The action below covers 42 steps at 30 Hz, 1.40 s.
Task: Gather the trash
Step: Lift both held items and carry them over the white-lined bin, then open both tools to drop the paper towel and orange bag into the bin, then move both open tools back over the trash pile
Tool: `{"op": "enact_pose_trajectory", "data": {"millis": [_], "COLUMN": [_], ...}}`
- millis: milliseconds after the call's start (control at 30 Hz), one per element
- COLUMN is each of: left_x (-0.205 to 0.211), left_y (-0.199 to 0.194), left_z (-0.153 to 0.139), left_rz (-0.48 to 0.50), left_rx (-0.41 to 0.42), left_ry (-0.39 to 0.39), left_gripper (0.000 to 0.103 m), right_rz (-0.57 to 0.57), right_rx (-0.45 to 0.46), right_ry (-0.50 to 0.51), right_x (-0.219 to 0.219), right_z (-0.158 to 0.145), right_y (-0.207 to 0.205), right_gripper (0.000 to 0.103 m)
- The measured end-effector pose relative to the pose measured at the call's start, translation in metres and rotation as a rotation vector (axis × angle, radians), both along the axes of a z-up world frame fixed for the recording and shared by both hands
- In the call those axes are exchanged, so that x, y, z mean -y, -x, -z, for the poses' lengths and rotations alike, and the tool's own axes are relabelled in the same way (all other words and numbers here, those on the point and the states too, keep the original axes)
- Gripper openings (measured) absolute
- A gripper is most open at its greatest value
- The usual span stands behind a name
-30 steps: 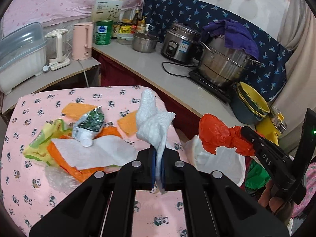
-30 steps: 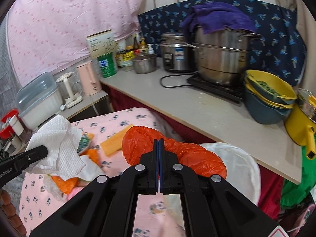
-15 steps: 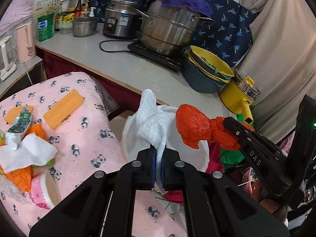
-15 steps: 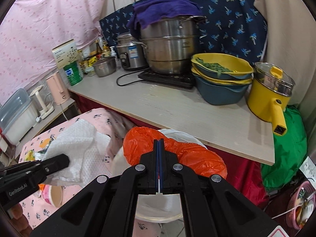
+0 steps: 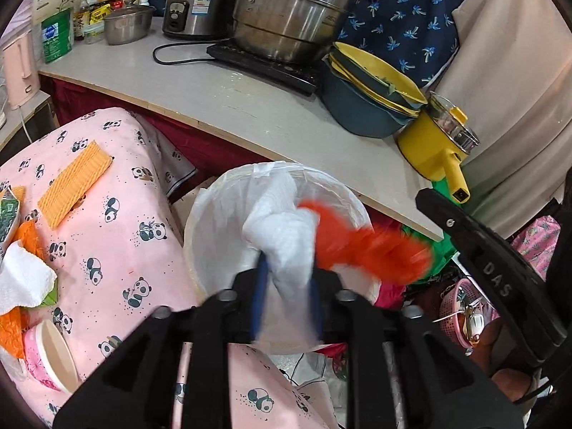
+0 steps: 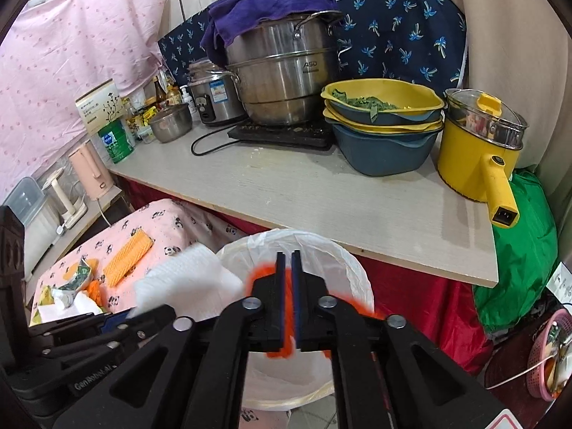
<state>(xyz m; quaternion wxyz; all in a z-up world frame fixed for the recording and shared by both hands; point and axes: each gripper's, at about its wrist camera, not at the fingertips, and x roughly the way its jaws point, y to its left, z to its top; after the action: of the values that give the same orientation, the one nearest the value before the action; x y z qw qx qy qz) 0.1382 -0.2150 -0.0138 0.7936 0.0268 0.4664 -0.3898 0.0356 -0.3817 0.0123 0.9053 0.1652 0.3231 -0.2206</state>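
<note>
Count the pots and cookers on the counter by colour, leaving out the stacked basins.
Silver: 3 (big steamer, rice cooker, small lidded pot)
Yellow: 1 (electric pot)
Total: 4

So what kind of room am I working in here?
Most likely a small home kitchen: a steel steamer pot on a hotplate, a rice cooker beside it, and stacked bowls of greens on the counter.

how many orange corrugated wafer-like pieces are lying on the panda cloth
2 that I can tell. One full orange piece lies alone near the panda cloth's far edge; a second orange piece peeks out beside the green wrapper. More may be hidden.
</note>
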Motion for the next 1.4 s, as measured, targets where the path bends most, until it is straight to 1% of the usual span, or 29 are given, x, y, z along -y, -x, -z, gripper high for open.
{"op": "enact_pose_trajectory", "data": {"millis": [33,67,133,200,300,333,467,533,767,900,1000,1167,1400], "left_x": [-0.002,-0.004,-0.007,-0.011,-0.017,-0.021,-0.037,-0.047,-0.093,-0.126,-0.151,-0.195,-0.261], "left_y": [0.000,-0.001,-0.001,-0.003,-0.004,-0.005,-0.006,-0.007,-0.011,-0.016,-0.019,-0.028,-0.040], "left_z": [-0.001,-0.002,-0.005,-0.008,-0.012,-0.013,-0.017,-0.019,-0.026,-0.031,-0.034,-0.035,-0.025], "left_rz": [-0.011,-0.017,-0.024,-0.039,-0.059,-0.068,-0.110,-0.135,-0.237,-0.314,-0.371,-0.463,-0.579], "left_rx": [0.005,0.013,0.028,0.037,0.051,0.054,0.071,0.080,0.100,0.109,0.128,0.132,0.112], "left_ry": [0.003,0.010,0.013,0.014,0.010,0.011,0.003,0.001,-0.013,-0.010,-0.031,-0.056,-0.088], "left_gripper": [0.045,0.048,0.054,0.057,0.060,0.061,0.061,0.066,0.067,0.071,0.072,0.072,0.072], "right_rz": [0.004,0.007,0.012,0.015,0.012,0.010,-0.005,-0.017,-0.086,-0.142,-0.187,-0.264,-0.375], "right_rx": [0.006,0.012,0.026,0.038,0.050,0.052,0.062,0.068,0.067,0.069,0.067,0.059,0.025], "right_ry": [0.002,0.003,0.003,0.004,0.012,0.015,0.016,0.017,0.018,0.017,0.025,0.025,0.007], "right_x": [-0.001,-0.001,-0.001,-0.002,-0.009,-0.010,-0.023,-0.031,-0.070,-0.097,-0.121,-0.158,-0.213], "right_z": [-0.002,-0.003,-0.007,-0.012,-0.018,-0.020,-0.029,-0.033,-0.042,-0.045,-0.047,-0.046,-0.034], "right_y": [0.000,0.000,0.002,0.004,0.007,0.008,0.012,0.014,0.010,0.003,-0.006,-0.021,-0.046], "right_gripper": [0.015,0.022,0.027,0.033,0.041,0.046,0.052,0.055,0.055,0.056,0.056,0.056,0.057]}}
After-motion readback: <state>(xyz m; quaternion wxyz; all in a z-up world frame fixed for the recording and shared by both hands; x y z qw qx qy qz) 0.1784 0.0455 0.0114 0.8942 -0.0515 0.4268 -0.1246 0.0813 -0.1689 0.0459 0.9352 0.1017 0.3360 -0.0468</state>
